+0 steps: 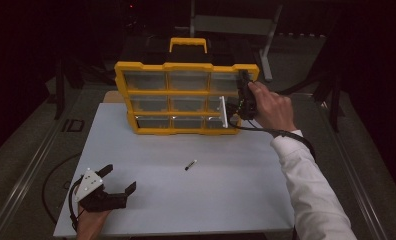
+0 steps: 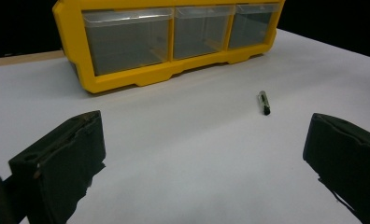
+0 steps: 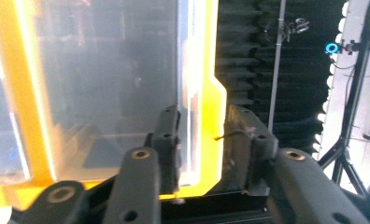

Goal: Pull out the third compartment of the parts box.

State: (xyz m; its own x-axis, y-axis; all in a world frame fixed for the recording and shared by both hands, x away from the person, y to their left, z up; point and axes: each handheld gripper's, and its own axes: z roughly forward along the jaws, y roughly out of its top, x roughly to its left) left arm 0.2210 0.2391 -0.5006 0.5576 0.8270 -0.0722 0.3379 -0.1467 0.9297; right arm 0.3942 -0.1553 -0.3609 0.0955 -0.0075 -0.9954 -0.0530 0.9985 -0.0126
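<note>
High view. Nearest: left gripper [image 1: 120, 181], held low at the near left corner of the white table [image 1: 196, 195], jaws spread wide with nothing between them, pointing toward the table's middle. Small dark cylindrical part [image 1: 190, 164] lying alone mid-table, well apart from both grippers. Yellow drawer organizer [image 1: 186, 97] standing upright at the far edge, black handle above, nine clear drawers in three rows; contents not discernible. Right gripper [image 1: 238, 107] at the organizer's right side, hand wrapped around it, white sleeve reaching in from the lower right; a clear drawer front stands out there.

Left gripper view. Two black jaws wide apart, bare tabletop between. Cylindrical part [image 2: 264, 102] ahead, right of centre. Bottom row of three clear drawers [image 2: 183, 32], apparently empty.

Right gripper view. Jaws narrowed around the organizer's yellow right edge [image 3: 210, 93] and the adjoining clear drawer wall [image 3: 185, 84], one jaw either side; firm pressing cannot be told. Dark studio beyond.
</note>
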